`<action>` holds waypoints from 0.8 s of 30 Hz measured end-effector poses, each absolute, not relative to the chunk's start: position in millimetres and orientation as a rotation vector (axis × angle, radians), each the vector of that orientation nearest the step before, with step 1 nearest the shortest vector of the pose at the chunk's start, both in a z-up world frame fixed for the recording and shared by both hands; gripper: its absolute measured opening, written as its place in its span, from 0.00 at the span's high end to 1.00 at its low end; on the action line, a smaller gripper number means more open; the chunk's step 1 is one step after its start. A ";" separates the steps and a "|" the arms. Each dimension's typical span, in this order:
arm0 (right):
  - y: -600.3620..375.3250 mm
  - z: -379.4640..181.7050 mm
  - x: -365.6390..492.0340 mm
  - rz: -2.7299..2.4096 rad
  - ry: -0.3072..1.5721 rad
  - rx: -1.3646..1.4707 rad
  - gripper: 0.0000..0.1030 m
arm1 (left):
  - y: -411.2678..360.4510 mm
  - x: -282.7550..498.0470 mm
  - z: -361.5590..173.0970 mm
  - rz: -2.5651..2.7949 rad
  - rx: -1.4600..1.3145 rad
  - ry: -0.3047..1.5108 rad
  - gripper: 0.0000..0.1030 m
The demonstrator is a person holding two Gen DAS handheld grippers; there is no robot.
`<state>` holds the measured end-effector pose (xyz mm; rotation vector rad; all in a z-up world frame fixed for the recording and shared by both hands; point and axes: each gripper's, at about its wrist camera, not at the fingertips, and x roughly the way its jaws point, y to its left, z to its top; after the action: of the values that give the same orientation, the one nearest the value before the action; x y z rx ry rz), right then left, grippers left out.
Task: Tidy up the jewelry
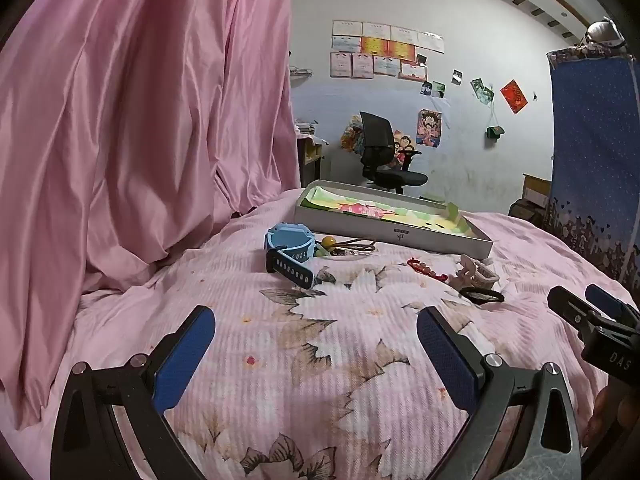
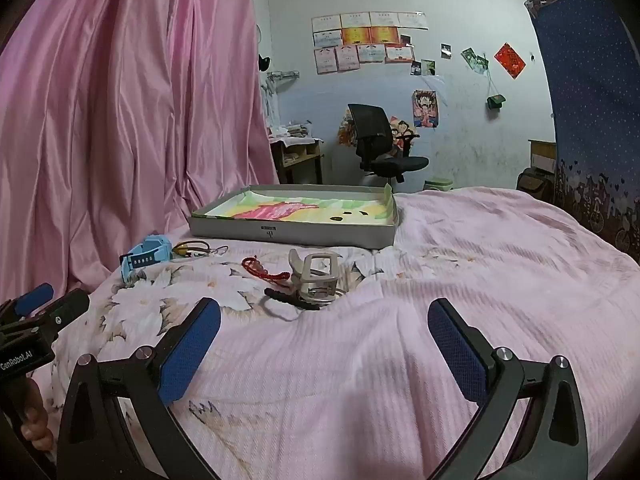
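Jewelry lies on a pink floral bedspread (image 1: 320, 360). A light blue watch (image 1: 289, 252) (image 2: 145, 258), a brown cord with a yellow bead (image 1: 348, 245) (image 2: 192, 247), a red bead bracelet (image 1: 426, 269) (image 2: 262, 269), a beige hair claw clip (image 1: 478, 274) (image 2: 316, 276) and a black hair tie (image 1: 482, 295) (image 2: 288, 299) lie in a row. A shallow grey box (image 1: 394, 234) (image 2: 294, 236) with a colourful lining sits behind them. My left gripper (image 1: 316, 348) and my right gripper (image 2: 324, 340) are open, empty, and short of the items.
A pink curtain (image 1: 140, 120) hangs at the left. A blue patterned cloth (image 1: 592, 160) hangs at the right. A black office chair (image 2: 380, 144) and a small desk (image 2: 298, 156) stand beyond the bed against the wall.
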<state>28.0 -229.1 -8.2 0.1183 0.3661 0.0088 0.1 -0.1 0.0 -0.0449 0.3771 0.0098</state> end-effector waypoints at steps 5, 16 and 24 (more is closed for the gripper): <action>-228.9 -8.3 28.0 0.010 0.366 0.118 0.01 | -1.5 -0.2 0.9 0.006 -0.049 0.377 0.01; -228.8 -8.6 28.0 0.009 0.365 0.116 0.01 | 0.0 0.2 -0.1 0.009 -0.051 0.377 0.01; -229.0 -8.5 28.1 0.009 0.365 0.116 0.01 | -0.2 -0.2 0.0 0.007 -0.051 0.377 0.01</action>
<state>28.1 -229.0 -8.5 0.1159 0.3645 0.0085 -0.2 -0.2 0.0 -0.0507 0.3770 0.0073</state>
